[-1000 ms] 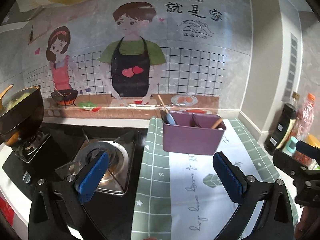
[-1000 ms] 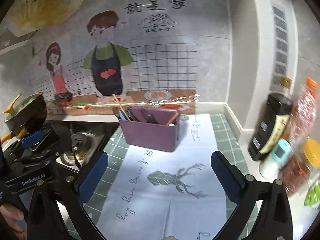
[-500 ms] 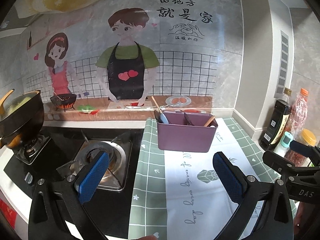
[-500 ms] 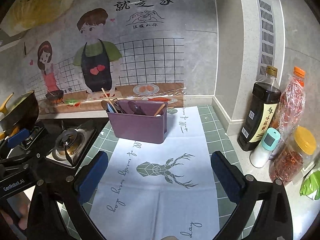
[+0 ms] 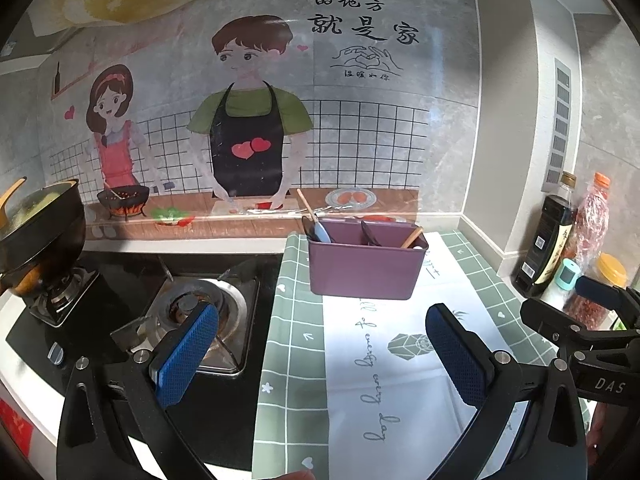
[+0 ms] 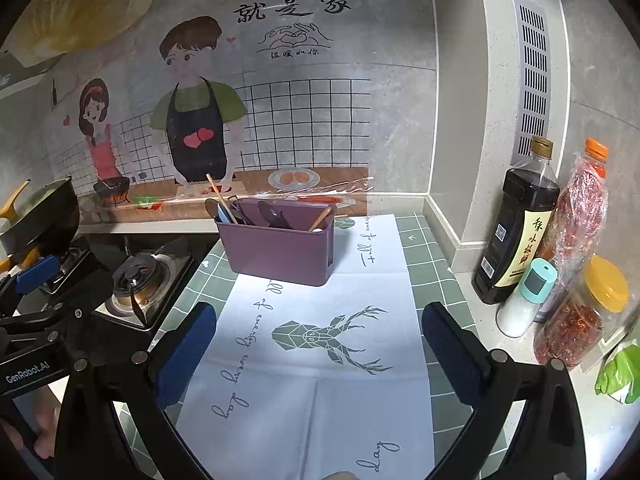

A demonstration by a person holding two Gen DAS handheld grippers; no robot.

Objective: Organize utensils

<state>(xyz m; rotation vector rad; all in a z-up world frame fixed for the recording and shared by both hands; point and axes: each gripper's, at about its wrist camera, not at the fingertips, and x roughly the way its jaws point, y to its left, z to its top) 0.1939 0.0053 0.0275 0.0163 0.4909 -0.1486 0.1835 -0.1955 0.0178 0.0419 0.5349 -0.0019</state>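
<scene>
The purple utensil caddy is seen standing at the far end of the deer-print mat, at about 12 o'clock from both tools and well apart from them. Its compartments are already filled: a wooden chopstick and a pale blue handle are lodged at the left end, dark spoons in the middle, a short wooden handle at the right. No loose utensil is seen on the mat or the counter, so the sorting is judged complete or nearly so.

The left gripper is held wide open with nothing between its blue pads, and the right gripper is likewise spread and empty.

In the left view alone, the gas burner is shown in full at 10 o'clock, with the black pan at 9 o'clock. In the right view, the deer print is laid bare, and the soy sauce bottle, salt shaker and chilli jar are shown plainly at 3 o'clock, along with the caddy's contents from a steeper angle.
</scene>
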